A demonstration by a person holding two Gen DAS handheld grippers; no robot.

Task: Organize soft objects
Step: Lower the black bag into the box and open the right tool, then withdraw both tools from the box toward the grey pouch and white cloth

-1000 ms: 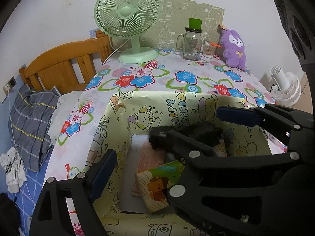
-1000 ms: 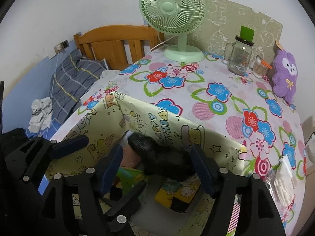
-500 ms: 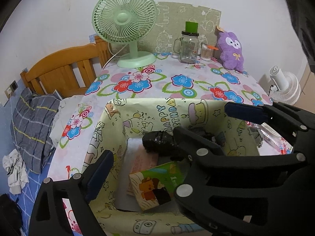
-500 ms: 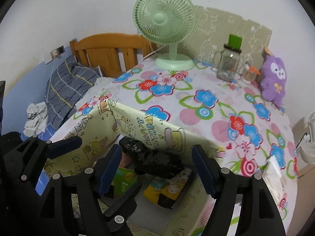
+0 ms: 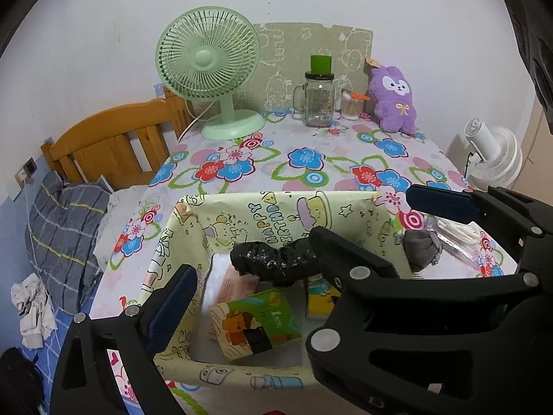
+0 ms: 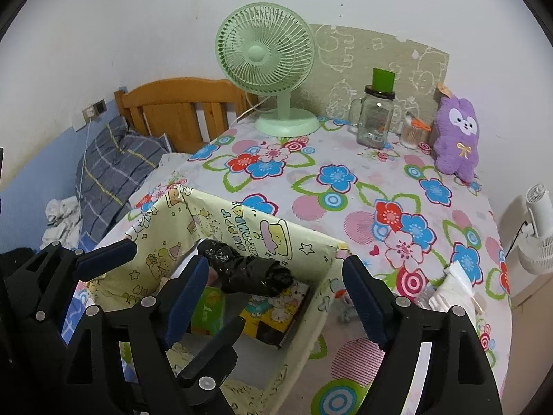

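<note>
Nearest in the left wrist view, the left gripper [image 5: 300, 235] has its fingers spread wide, one blue pad over the box's near left wall and the other out past its right wall, with nothing between them. The right gripper [image 6: 276, 294] is likewise wide apart and holds nothing; its fingers [image 6: 363, 297] straddle the box's right wall.

Below both sits the box [image 5: 179, 238], open-topped, covered in pale yellow cartoon paper printed "HAPPY BIRTHDAY", on the flowered tabletop [image 5: 311, 162]. Inside it lies the black bundle [image 5: 273, 263], a crumpled, glossy, sausage-shaped roll resting across the packets; whether it is plastic or cloth is hard to tell. Its right end is hidden behind the right gripper's arm in the left view. Under it are a green packet [image 5: 255, 325] and a yellow packet [image 6: 276, 311], both partly covered.

Just outside the right wall lies a grey cloth [image 5: 420, 245], partly hidden by the gripper, next to a clear bag [image 5: 456, 235].

At the far edge stand a green fan [image 6: 266, 55], a jar [image 6: 375, 121] and a purple plush [image 6: 456, 138].
</note>
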